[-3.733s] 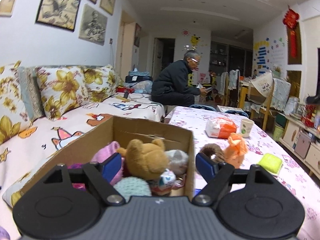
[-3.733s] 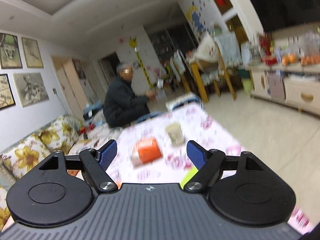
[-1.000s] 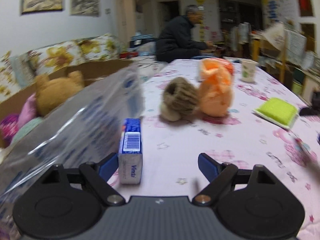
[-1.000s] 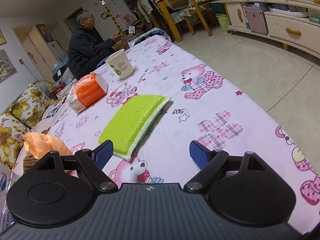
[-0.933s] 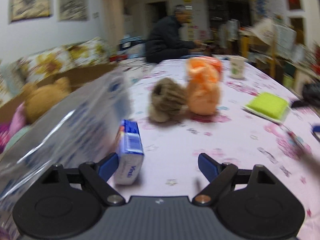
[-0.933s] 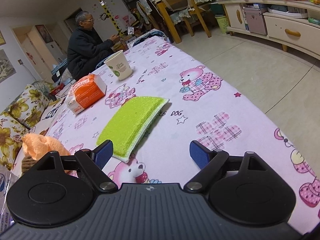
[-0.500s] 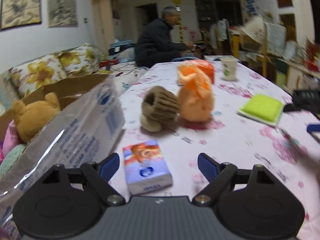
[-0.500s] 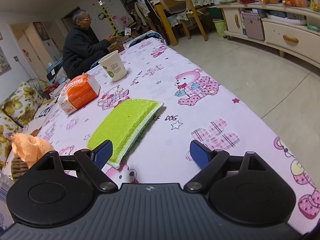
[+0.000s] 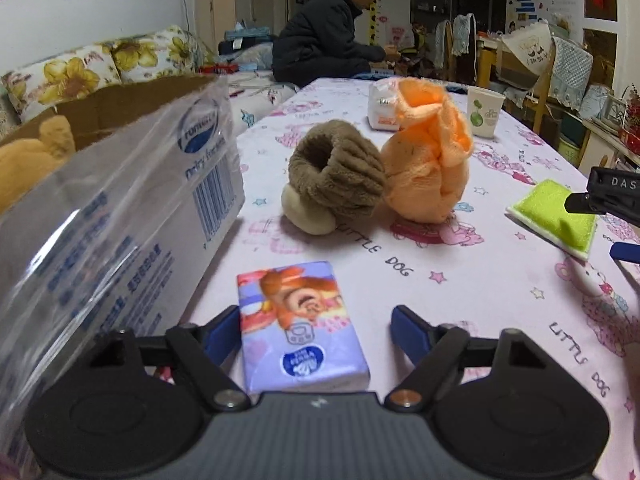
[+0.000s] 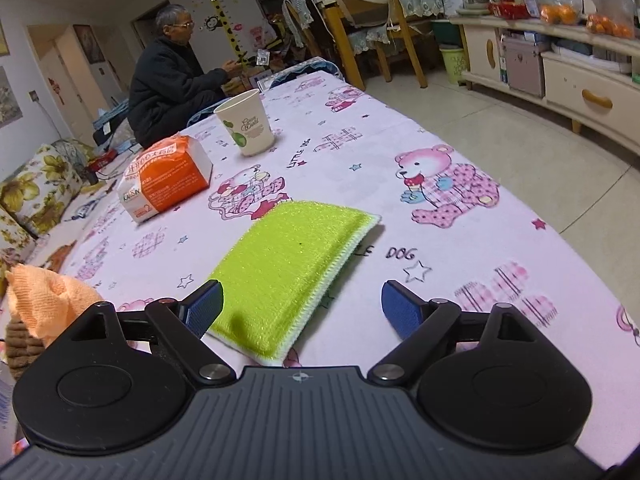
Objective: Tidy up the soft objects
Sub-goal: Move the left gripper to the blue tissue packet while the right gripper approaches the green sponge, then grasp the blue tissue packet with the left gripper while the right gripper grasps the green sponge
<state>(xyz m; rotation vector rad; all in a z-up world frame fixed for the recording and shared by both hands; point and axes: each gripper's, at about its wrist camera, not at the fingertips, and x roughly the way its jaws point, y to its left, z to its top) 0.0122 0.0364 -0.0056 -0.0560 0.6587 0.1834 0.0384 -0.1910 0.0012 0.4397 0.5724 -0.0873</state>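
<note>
Between your left gripper's (image 9: pixel 316 334) wide, just-narrowing jaws the tissue pack (image 9: pixel 300 326) now lies flat on the table (image 9: pixel 480 280), toppled off its edge and ungripped, while your right gripper (image 10: pixel 302 308), wide and empty, closes over the sponge (image 10: pixel 288 268).

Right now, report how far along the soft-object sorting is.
Done: a plush bear already sits in the cardboard box. In hand: nothing. The left gripper is open around the tissue pack, its fingers having just been closing; the right gripper is open over the green sponge. Left: brown sock, orange cloth, sponge and tissue pack, all on the table.
</note>
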